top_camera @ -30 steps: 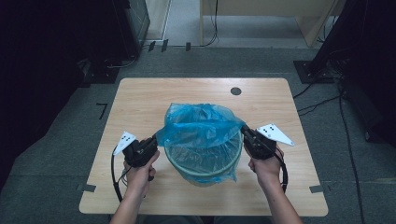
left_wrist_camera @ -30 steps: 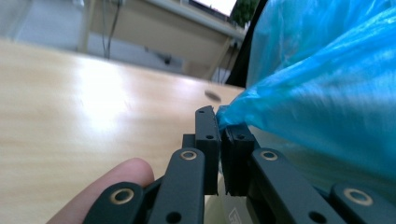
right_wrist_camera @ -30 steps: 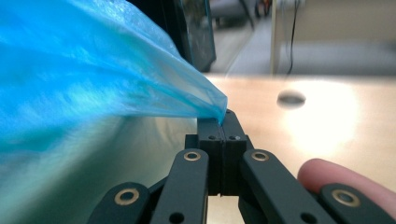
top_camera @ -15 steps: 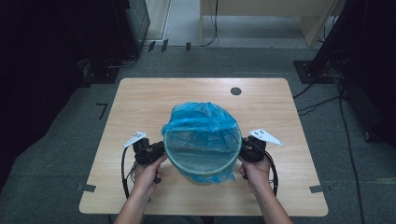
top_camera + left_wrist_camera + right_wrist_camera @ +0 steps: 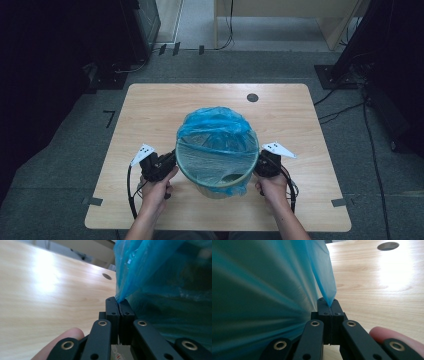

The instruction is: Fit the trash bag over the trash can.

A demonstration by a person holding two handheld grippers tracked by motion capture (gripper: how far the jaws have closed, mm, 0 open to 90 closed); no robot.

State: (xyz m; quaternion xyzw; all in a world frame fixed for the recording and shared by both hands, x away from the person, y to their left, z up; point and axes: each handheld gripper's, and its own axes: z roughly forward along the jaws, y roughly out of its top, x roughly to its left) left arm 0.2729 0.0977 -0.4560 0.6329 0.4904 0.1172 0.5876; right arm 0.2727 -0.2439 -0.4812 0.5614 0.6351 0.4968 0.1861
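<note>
Below, most of our round green bin (image 5: pixel 220 186) hidden under thin blue plastic liner bag (image 5: pixel 216 135); bin stands near front edge of pale wooden table (image 5: pixel 150 107). Our left gripper (image 5: pixel 119 301) clamped tight on pinch of bag film at bin's left side. Our right gripper (image 5: pixel 329 302) likewise pinches bag edge opposite.
</note>
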